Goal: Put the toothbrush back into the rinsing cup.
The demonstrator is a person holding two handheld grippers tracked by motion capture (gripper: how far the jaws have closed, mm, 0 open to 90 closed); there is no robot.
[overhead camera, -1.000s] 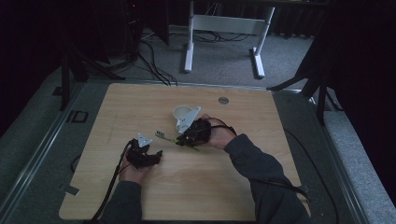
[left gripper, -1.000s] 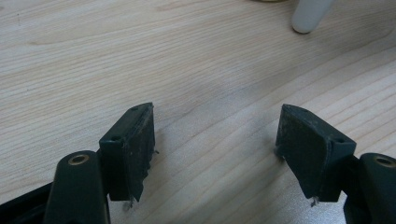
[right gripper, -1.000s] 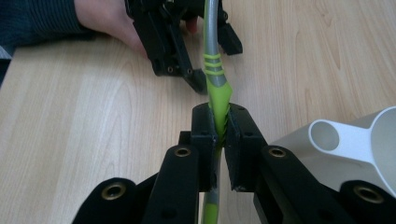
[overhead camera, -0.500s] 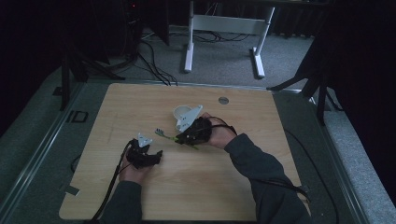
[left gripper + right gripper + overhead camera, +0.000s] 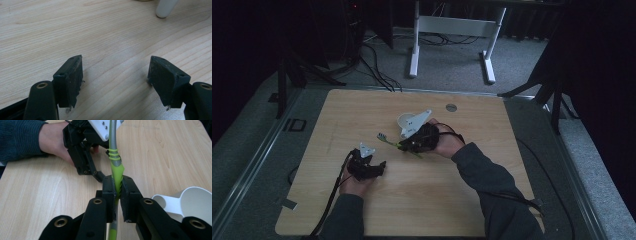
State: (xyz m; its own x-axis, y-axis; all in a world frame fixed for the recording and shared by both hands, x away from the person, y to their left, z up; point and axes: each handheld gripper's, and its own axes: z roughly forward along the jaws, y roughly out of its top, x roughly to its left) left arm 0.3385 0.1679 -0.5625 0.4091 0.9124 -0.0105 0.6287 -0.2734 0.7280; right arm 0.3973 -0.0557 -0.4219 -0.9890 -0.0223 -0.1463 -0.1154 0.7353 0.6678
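We are holding a green and grey toothbrush in our right gripper, with the two black jaws pressing tight on the green part of its handle from either side. In the high view, the right gripper is sitting near the middle of the wooden table, and the toothbrush is sticking out of it toward the left, with its bristled head hanging just above the table top and the other end of the handle poking out below the gripper. A white cup is standing just behind the right gripper in that view; in the right gripper view the white cup is lying close beside the jaws, at their right. Our left gripper is resting lower on the table, near the person's side and apart from the toothbrush. In the left gripper view, the left gripper is keeping its jaws wide apart with only bare wood between them, so it is gripping nothing. In the right gripper view, the left gripper's dark body is appearing farther off, beyond the toothbrush, in the person's left hand.
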